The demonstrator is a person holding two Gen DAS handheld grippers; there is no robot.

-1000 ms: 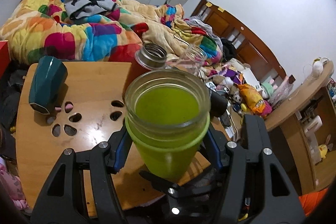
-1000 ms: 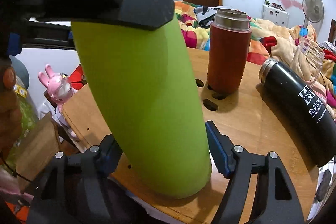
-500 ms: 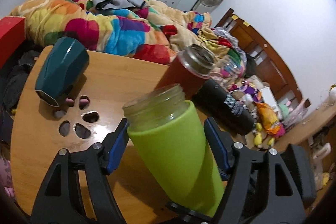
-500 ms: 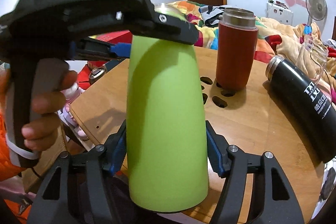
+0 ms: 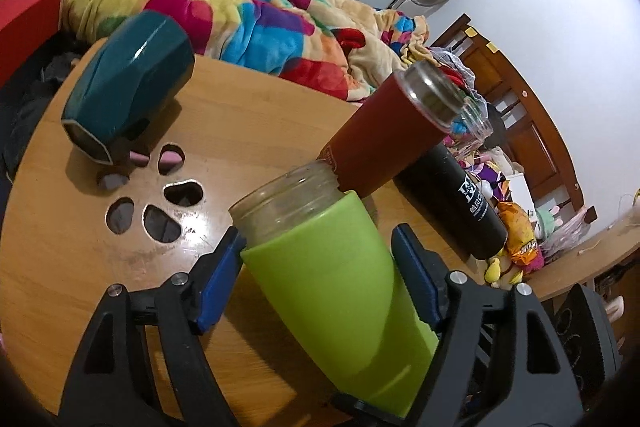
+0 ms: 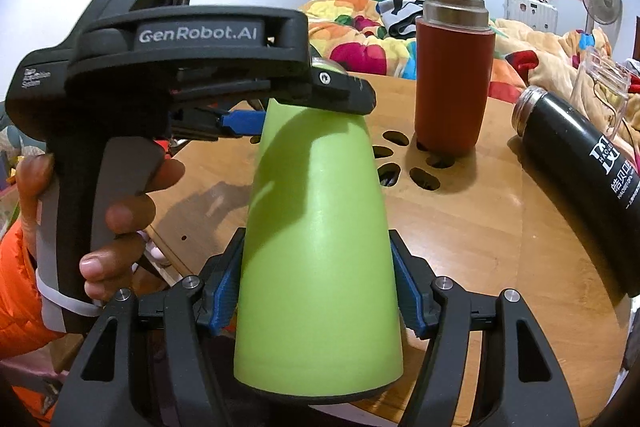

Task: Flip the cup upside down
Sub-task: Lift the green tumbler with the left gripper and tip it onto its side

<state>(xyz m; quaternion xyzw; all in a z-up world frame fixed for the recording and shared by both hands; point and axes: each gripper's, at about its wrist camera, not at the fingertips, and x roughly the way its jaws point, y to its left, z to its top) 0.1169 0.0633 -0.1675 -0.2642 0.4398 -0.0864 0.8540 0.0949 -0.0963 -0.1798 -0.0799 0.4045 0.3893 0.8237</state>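
Green cup (image 6: 316,251) upright between blue pads, right gripper (image 6: 318,291) clamped low on sleeve, left gripper (image 5: 318,267) clamped near glass mouth, above wooden table (image 6: 480,227).

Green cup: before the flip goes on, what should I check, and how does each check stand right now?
1. Right claw pads press both sides of the green cup: ok.
2. Left claw shut on the cup at the top of its green sleeve: ok.
3. Cup turned mouth down: not ok, the glass mouth points up.
4. Cup empty: cannot tell, the inside is not visible.
5. Room to turn: ok, the red flask stands apart behind and the black flask lies off to the right.
6. Base resting on the table: cannot tell.
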